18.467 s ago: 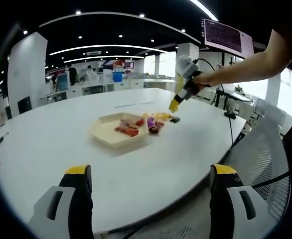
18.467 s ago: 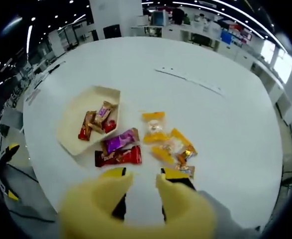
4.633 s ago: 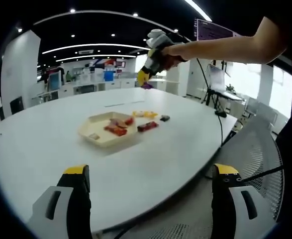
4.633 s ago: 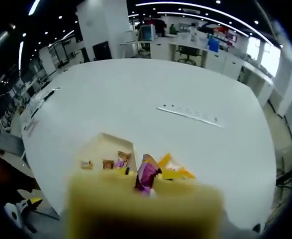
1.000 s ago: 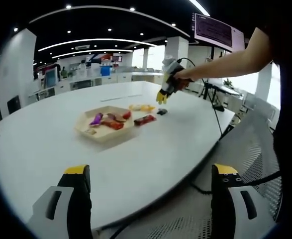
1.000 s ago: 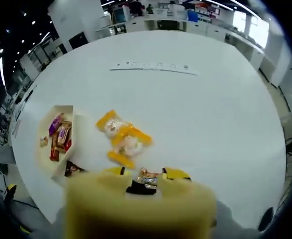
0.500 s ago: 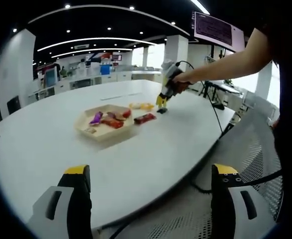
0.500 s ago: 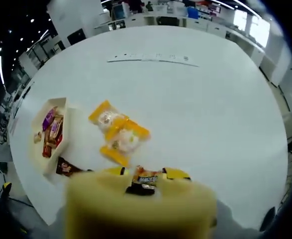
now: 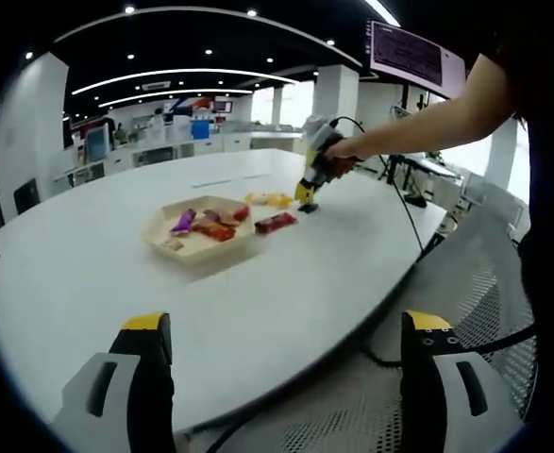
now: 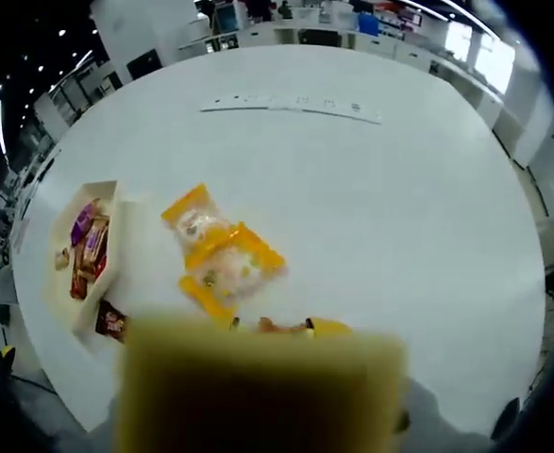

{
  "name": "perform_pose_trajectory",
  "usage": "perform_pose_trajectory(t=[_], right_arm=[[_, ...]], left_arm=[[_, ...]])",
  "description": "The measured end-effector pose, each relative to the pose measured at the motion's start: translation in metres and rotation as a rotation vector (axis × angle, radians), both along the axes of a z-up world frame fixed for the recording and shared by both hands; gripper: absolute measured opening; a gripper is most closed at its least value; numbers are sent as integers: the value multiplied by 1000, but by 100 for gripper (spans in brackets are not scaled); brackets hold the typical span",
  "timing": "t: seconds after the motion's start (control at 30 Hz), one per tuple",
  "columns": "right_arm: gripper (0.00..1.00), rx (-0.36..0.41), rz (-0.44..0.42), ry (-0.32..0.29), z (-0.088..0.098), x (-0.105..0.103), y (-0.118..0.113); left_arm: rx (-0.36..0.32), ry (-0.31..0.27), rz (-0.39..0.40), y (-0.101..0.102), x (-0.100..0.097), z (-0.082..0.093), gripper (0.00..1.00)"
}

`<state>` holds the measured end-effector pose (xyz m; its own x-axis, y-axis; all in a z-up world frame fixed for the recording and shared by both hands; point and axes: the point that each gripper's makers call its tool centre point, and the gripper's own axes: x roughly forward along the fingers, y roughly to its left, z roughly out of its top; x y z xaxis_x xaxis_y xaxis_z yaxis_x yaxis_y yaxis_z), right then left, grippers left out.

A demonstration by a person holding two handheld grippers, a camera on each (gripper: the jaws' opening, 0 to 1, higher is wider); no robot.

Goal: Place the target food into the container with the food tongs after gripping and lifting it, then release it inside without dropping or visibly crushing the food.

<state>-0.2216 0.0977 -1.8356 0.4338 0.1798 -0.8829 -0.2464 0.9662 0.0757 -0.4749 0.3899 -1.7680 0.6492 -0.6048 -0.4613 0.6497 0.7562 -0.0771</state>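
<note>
A shallow cream tray [image 9: 207, 253] on the white round table holds several wrapped sweets, one of them purple [image 9: 183, 224]. In the right gripper view the tray [image 10: 121, 247] lies at the left. A small dark and orange wrapped candy [image 10: 281, 326] sits pinched between the yellow jaws of my right gripper [image 10: 278, 329], mostly hidden by them. From the left gripper view, the right gripper [image 9: 307, 198] points down at the table just right of the tray, in a person's hand. My left gripper [image 9: 281, 377] hangs wide open off the table's near edge, holding nothing.
Two yellow packets [image 10: 218, 250] lie between the tray and my right gripper. A red bar [image 9: 275, 223] rests beside the tray. A strip of paper [image 10: 291, 106] lies further back. Desks and a mesh chair [image 9: 489, 283] surround the table.
The right gripper has sunk lower over the small candy, and its jaws now cover most of it. Tray and packets have slid upward in its view. The left gripper has not moved.
</note>
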Motion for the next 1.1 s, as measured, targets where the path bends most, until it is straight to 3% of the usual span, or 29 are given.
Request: perform_pose_trajectory(t=[0.27,0.57,0.87,1.1], right_arm=[[19,-45,14,-4,0,0,-6],[18,-25,21,-26,12,-2,-6],[16,-40,13,-11,4,-4,-13],[15,-27,21,-28,13,-5,-7]], left_arm=[[10,1,1,0,0,-1,97],[13,6,1,1,0,-2,97],[24,1,5,1,0,-2,97],[27,5,8,2,0,-3,97]])
